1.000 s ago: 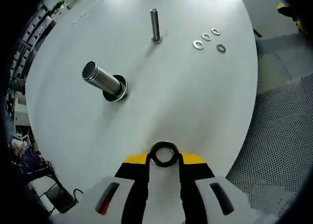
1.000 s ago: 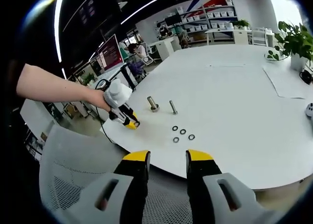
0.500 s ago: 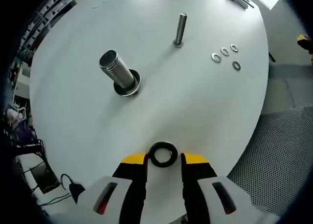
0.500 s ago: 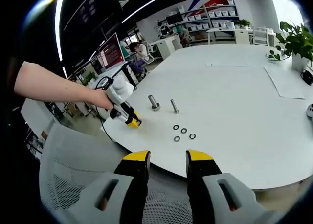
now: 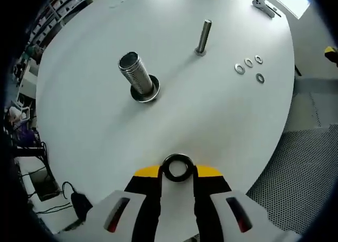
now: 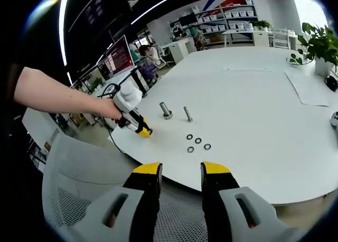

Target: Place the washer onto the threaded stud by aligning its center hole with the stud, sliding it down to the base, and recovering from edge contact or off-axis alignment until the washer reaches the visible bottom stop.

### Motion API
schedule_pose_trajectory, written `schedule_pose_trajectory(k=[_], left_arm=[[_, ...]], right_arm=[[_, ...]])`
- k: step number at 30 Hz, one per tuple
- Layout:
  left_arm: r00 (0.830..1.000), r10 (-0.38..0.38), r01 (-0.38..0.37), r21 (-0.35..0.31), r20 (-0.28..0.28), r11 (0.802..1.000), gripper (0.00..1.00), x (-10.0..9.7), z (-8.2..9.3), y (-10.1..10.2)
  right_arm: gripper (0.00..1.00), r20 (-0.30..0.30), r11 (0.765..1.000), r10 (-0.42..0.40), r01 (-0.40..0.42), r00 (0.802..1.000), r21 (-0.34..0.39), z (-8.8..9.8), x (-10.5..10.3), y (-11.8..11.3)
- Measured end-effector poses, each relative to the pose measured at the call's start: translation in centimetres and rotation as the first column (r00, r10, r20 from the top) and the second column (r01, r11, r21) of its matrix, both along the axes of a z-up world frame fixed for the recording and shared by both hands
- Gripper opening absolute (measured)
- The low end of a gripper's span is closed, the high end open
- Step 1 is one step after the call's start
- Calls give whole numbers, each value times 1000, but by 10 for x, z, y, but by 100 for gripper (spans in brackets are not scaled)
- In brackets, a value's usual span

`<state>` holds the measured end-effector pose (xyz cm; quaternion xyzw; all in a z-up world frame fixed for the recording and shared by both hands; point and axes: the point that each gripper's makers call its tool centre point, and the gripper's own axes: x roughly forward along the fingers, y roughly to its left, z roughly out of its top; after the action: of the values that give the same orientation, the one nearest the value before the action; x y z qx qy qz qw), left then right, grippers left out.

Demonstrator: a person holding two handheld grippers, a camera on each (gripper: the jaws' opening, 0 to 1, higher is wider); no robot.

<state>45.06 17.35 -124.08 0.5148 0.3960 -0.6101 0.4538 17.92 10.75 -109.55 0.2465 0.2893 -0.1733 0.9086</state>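
A dark steel washer [image 5: 164, 168] sits between the yellow tips of my left gripper [image 5: 177, 171], which is shut on it, low over the near edge of the white table [image 5: 222, 120]. Ahead and to the left stands a thick threaded stud [image 5: 137, 77] with a ring at its base. A thin stud [image 5: 203, 36] stands farther off. In the right gripper view, a person's hand holds the left gripper [image 6: 141, 130] near the thick stud [image 6: 166, 110] and thin stud [image 6: 187, 114]. My right gripper [image 6: 181, 173] hangs open off the table, with nothing in it.
Several small washers [image 5: 249, 66] lie right of the thin stud, also seen as small washers [image 6: 198, 143]. A grey mesh chair [image 6: 79, 173] stands below the table edge. A potted plant [image 6: 317, 46] and a paper sheet [image 6: 309, 89] sit at the far right.
The left gripper's view has shifted: both studs now sit further right and look more upright. The washer stays between its jaws. The right gripper has not moved.
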Motion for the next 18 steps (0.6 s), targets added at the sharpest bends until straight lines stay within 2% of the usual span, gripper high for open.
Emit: schedule_pose_trajectory(k=[6,13,18], left_arm=[[1000,-2,2,35,13,999,20,2,-1,0],[1000,-26,26,7,-6,1000,19,5,-1,0],[1000,-5,5,-6,2,1000,19,16,1,2]], right_arm=[[32,-2,1000,-1,1,1000,-1,0,0,0],[32,7,1000,-10,10,1000,-4,1,-1,-2],[32,10,1000,-7,7,1000,-4,2,0,-1]])
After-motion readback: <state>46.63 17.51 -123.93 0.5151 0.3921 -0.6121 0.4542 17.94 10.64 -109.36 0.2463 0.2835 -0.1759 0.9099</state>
